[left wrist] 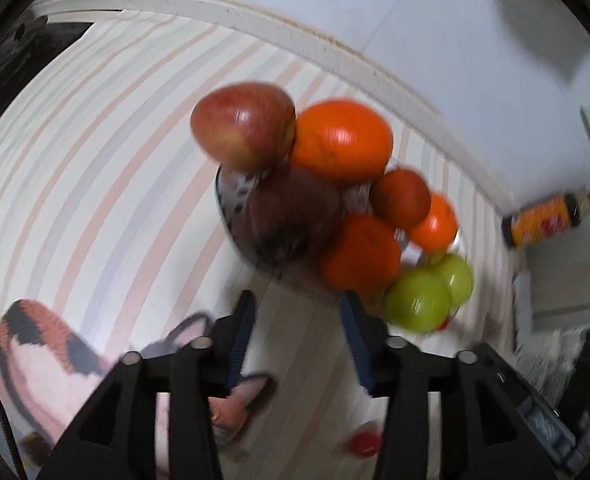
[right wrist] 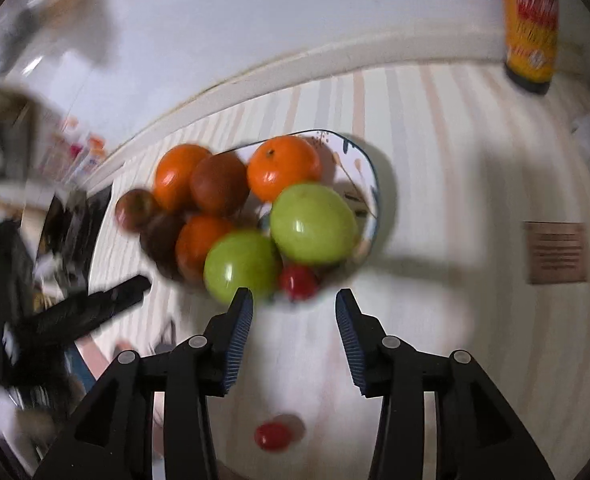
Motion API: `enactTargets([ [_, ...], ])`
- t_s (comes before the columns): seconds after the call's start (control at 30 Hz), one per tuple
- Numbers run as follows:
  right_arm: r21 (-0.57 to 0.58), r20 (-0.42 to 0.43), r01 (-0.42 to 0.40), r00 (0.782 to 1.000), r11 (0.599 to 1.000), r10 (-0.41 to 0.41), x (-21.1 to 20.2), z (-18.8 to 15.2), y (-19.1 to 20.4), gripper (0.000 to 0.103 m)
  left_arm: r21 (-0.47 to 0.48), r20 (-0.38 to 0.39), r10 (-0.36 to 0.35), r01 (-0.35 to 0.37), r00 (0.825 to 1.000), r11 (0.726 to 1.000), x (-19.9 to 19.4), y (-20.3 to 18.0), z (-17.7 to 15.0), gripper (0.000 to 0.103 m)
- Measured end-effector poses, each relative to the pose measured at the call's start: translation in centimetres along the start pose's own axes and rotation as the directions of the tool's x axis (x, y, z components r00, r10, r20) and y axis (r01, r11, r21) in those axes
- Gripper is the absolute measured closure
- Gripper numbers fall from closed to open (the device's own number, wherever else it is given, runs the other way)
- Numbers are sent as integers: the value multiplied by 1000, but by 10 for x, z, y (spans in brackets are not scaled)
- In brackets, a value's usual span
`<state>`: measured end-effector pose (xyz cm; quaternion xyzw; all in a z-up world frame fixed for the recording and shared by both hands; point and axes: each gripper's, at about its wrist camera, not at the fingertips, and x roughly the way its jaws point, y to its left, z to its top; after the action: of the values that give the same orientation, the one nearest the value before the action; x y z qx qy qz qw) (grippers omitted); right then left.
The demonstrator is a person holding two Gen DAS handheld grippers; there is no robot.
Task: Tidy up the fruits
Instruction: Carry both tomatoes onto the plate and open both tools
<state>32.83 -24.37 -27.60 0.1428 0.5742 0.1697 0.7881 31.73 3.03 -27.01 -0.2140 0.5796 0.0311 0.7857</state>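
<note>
A patterned bowl on the striped cloth is piled with fruit. In the left wrist view a red apple tops the pile, with a large orange beside it, a dark apple below, and two green apples to the right. My left gripper hangs open just short of the bowl, nothing between its fingers. In the right wrist view the green apples lie nearest. A small red fruit sits at the bowl's near edge, just beyond my open right gripper, untouched.
Another small red fruit lies loose on the cloth under the right gripper. A dark bottle with a yellow label stands by the wall, a brown card at the right. A patterned soft cushion lies at the left.
</note>
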Motion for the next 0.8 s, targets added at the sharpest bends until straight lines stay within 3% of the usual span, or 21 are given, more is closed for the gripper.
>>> enactTargets([
  [0.1, -42, -152, -33, 988, 999, 26, -3, -47, 6, 56, 120, -37, 70, -65, 997, 991, -2, -12, -19, 55],
  [0.2, -92, -255, 5, 966, 996, -28, 11, -89, 16, 57, 198, -92, 101, -81, 991, 977, 2, -18, -41, 55],
  [0.3, -157, -188, 122, 970, 980, -151, 16, -96, 18, 59, 213, -149, 96, -63, 984, 975, 12, -19, -56, 55],
  [0.37, -117, -173, 145, 971, 982, -164, 16, -93, 10, 66, 218, -165, 94, -56, 982, 974, 14, -21, -62, 55],
  [0.63, -108, -202, 193, 956, 975, -211, 17, -97, -4, 67, 211, -173, 95, -57, 980, 976, 15, -22, -57, 55],
  [0.7, -108, -200, 207, 954, 972, -226, 17, -98, -7, 73, 207, -170, 103, -66, 980, 976, 18, -24, -55, 54],
  [0.8, -106, -192, 206, 956, 973, -223, 17, -100, -8, 73, 214, -164, 107, -71, 981, 974, 20, -30, -49, 32],
])
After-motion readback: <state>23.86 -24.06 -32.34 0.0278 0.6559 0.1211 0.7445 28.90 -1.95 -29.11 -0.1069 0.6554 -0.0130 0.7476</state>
